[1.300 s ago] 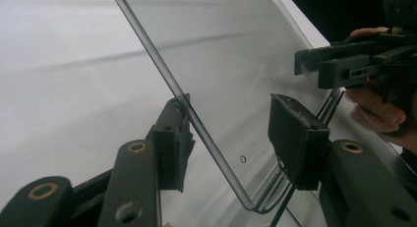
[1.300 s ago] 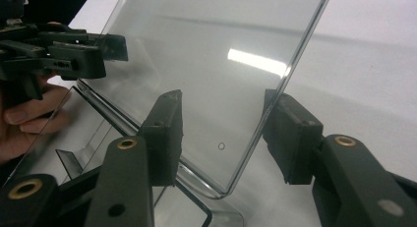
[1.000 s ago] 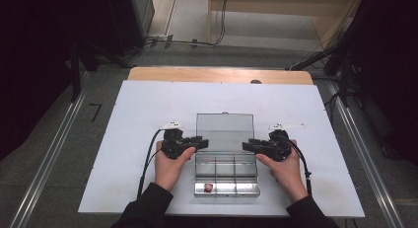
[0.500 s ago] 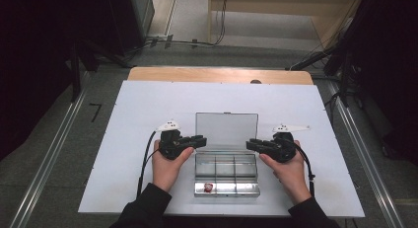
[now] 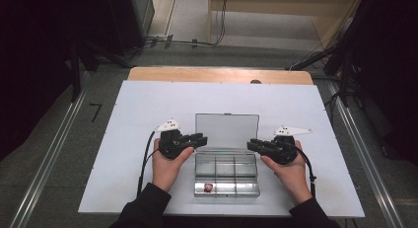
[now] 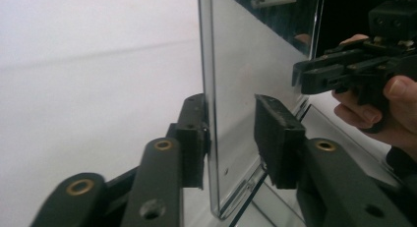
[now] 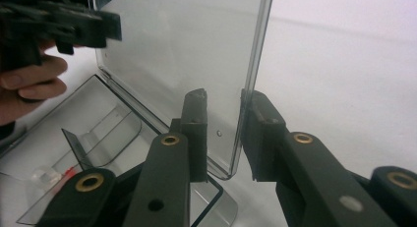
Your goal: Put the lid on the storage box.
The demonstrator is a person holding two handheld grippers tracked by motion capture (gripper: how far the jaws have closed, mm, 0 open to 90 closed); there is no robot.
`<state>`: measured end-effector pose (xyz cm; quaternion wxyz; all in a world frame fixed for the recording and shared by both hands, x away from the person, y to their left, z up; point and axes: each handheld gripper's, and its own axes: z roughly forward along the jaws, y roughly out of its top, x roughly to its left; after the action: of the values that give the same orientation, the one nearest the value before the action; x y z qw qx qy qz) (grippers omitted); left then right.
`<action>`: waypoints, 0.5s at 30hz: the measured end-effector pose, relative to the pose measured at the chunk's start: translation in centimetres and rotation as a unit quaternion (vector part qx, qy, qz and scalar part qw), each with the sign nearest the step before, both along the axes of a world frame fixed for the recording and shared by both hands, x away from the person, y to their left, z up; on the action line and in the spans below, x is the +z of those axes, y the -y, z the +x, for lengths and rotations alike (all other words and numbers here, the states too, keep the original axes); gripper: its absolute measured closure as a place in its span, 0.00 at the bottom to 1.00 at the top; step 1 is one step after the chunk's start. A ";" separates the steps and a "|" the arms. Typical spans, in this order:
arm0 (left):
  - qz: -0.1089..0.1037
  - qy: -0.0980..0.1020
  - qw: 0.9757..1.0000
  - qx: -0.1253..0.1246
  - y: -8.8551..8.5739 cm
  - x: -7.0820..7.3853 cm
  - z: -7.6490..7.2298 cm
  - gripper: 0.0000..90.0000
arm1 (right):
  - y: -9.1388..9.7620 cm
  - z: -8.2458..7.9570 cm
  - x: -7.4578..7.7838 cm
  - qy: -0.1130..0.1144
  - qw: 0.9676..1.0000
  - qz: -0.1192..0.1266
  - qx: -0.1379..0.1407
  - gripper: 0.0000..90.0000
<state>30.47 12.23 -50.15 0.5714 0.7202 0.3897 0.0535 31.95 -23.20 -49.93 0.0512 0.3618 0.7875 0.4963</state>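
Observation:
A clear plastic compartment box (image 5: pixel 226 174) lies on the white table with its lid (image 5: pixel 226 131) standing upright. A small red piece (image 5: pixel 208 187) sits in its front left cell. My left gripper (image 5: pixel 202 137) straddles the lid's left edge (image 6: pixel 209 89). One pad (image 6: pixel 194 138) touches the lid and the other (image 6: pixel 275 133) stands apart, the jaws having just been opening. My right gripper (image 5: pixel 250 144) straddles the lid's right edge (image 7: pixel 255 65). Its jaws have just been closing, with the right pad (image 7: pixel 260 133) against the lid and the left pad (image 7: pixel 194 133) clear of it.
The white mat (image 5: pixel 148 104) covers the table, with a wooden strip (image 5: pixel 217 75) at its far edge. Dark floor and cables lie beyond. Each gripper view also shows the other hand's gripper (image 6: pixel 339 72) (image 7: pixel 64 20) across the lid.

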 end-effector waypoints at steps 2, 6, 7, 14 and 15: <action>0.001 0.008 1.000 -0.002 0.0 0.4 0.0 0.70 | 0.0 -0.1 0.0 0.007 1.000 0.003 0.003 0.79; -0.007 0.018 1.000 0.002 0.0 0.8 -0.3 0.70 | 0.1 -0.2 0.0 0.018 1.000 0.008 0.009 0.78; -0.005 0.021 1.000 0.002 0.0 0.9 -0.4 0.69 | 0.1 -0.2 0.1 0.019 1.000 0.008 0.011 0.78; -0.009 0.026 1.000 -0.002 0.1 1.0 -0.7 0.69 | 0.1 -0.5 0.4 0.026 0.999 0.010 0.017 0.73; -0.009 0.027 1.000 -0.004 0.1 1.0 -0.7 0.69 | 0.1 -0.5 0.4 0.027 0.999 0.010 0.018 0.72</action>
<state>29.73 12.16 -49.14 0.5883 0.7152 0.3713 0.0674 31.41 -23.25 -49.51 0.0597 0.3348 0.7873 0.5144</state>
